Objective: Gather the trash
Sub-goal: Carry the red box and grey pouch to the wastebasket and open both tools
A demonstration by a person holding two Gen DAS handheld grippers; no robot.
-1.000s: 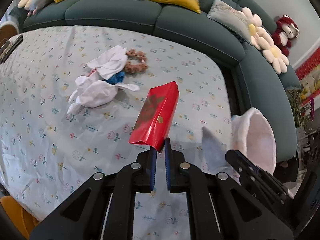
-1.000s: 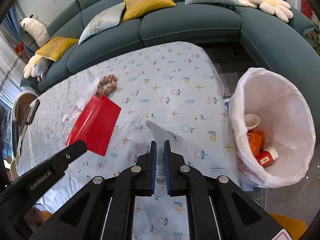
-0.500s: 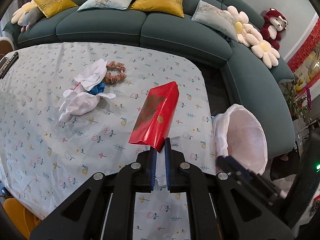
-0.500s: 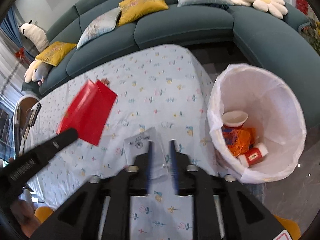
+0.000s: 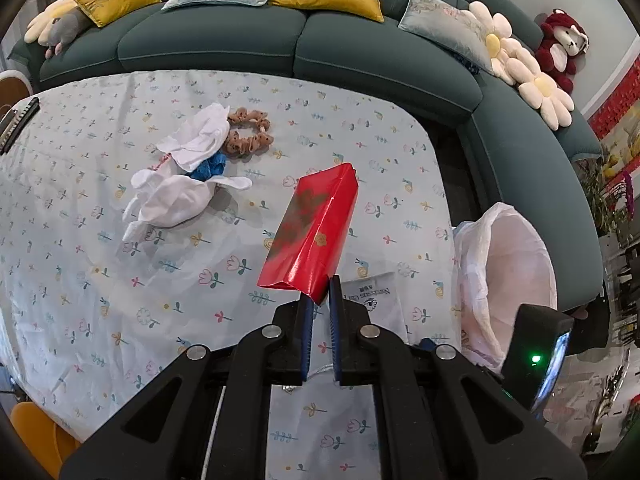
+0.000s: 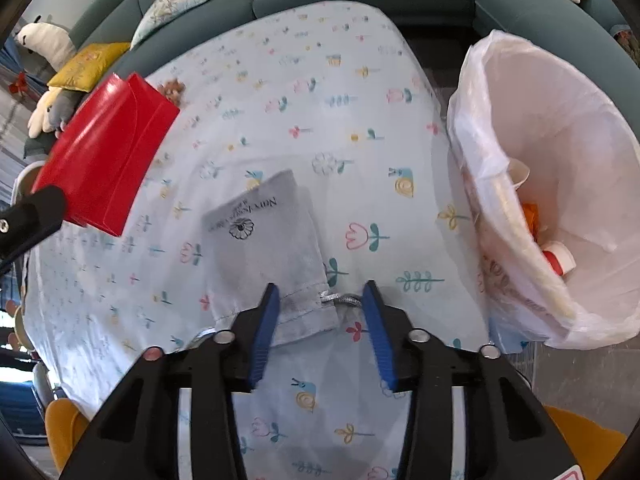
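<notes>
My left gripper (image 5: pixel 319 286) is shut on the lower corner of a red paper bag (image 5: pixel 314 228) and holds it above the table; the red paper bag also shows in the right wrist view (image 6: pixel 106 152) at the left. My right gripper (image 6: pixel 320 292) is open, its fingers either side of the near end of a white cloth pouch (image 6: pixel 266 248) that lies flat on the tablecloth; the pouch also shows in the left wrist view (image 5: pixel 374 298). A white-lined trash bin (image 6: pixel 560 200) stands off the table's right edge, holding a paper cup and orange wrappers; it also shows in the left wrist view (image 5: pixel 508 280).
White crumpled bags with a blue item (image 5: pixel 182 184) and a brown scrunchie (image 5: pixel 248 136) lie further back on the floral tablecloth (image 5: pixel 80 260). A teal sofa (image 5: pixel 280 48) with cushions curves behind the table. A yellow stool (image 6: pixel 580 448) is near the front.
My right gripper has opened and let go of the white pouch, which now lies flat on the table. The left gripper has kept hold of the red bag and moved back.
</notes>
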